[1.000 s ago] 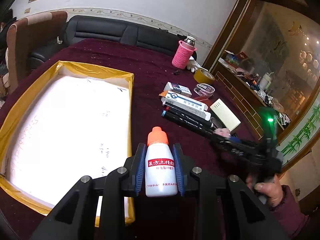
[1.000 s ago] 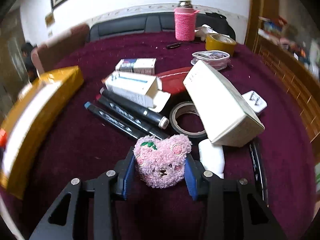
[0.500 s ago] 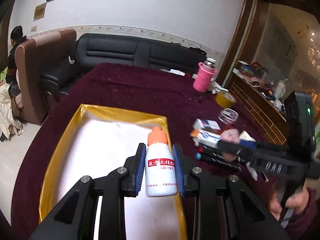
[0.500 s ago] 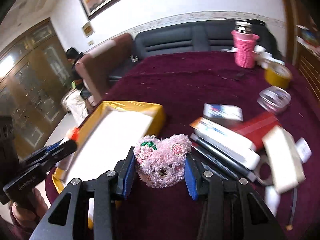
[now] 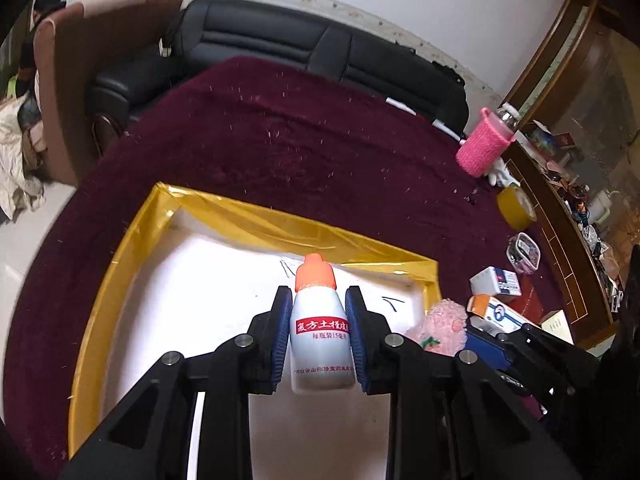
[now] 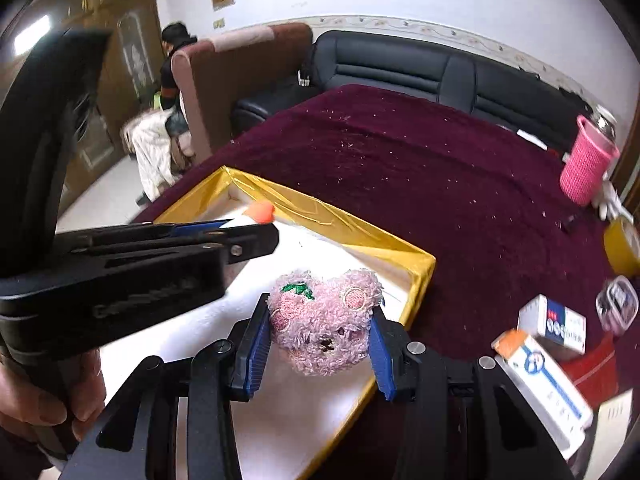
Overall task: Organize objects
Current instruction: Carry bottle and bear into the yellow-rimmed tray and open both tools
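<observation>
Both your grippers have swung over the gold-rimmed, white-lined tray (image 5: 120, 280) since 1 s ago, so drop-off looks imminent. Left gripper (image 5: 318, 334) clamps the white plastic bottle w/ orange cap (image 5: 322, 344); right gripper (image 6: 318, 344) pinches the fluffy pink bear plush (image 6: 324, 320). Tray's near edge is cut off, and the bottle is mostly hidden in the right view.

A dark red cloth is covering the desk (image 5: 304, 132). A yellow-rimmed tray (image 5: 280, 222), a pink bottle (image 5: 482, 148), a tape roll (image 5: 516, 208) and small boxes (image 5: 496, 282) are lying on it.
</observation>
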### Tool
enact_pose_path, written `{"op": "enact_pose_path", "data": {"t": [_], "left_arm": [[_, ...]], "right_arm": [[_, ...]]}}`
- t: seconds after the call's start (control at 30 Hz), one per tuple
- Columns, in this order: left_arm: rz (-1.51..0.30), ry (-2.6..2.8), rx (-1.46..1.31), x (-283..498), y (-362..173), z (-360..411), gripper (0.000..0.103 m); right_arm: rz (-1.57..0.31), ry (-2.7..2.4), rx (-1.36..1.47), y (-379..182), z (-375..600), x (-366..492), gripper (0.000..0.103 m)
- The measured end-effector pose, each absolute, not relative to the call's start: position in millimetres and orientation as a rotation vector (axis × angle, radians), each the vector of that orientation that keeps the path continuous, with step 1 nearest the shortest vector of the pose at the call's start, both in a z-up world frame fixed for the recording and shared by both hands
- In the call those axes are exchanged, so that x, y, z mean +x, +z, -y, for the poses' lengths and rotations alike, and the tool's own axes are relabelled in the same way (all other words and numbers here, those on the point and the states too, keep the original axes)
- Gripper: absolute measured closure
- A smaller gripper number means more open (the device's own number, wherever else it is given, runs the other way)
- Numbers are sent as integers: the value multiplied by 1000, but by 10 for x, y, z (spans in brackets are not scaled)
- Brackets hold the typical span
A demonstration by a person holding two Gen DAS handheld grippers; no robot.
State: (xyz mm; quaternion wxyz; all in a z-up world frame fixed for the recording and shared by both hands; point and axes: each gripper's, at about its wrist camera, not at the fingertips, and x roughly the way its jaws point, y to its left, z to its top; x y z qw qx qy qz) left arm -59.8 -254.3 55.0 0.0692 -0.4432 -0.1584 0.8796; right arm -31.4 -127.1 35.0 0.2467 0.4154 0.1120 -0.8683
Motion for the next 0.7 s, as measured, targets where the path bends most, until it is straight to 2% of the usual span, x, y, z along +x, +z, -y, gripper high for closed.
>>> {"op": "enact_pose_path", "data": {"t": [0.3,0.33,0.4,0.43,0.47,0.53,0.6,0.7], "left_arm": [[506,2628,-1381,-704,369,2537,77],[507,2633,-1376,-705,381,2537,74],[515,2640,-1359,-697,412,2544,58],[527,2648,-1346,-679,437,2552,44],[538,2653,-1334,-669,452,2573,40],[567,2654,-1313,-635,505,2603,39],[608,2657,-1307,-574,571,2639,38],[635,2673,-1282,-429,698,2656,29]], "right_arm": [[-385,-2390,1159,136,1335,-468,52],[-397,-2402,1158,130,1338,-487,51],[-409,-2427,1152,123,1321,-505,47],[-404,-2425,1151,143,1304,-507,46],[-399,-2428,1154,170,1279,-509,41],[-357,-2434,1143,272,1207,-494,36],[-323,-2463,1114,398,1126,-458,24],[-255,-2508,1061,658,899,-348,17]]}}
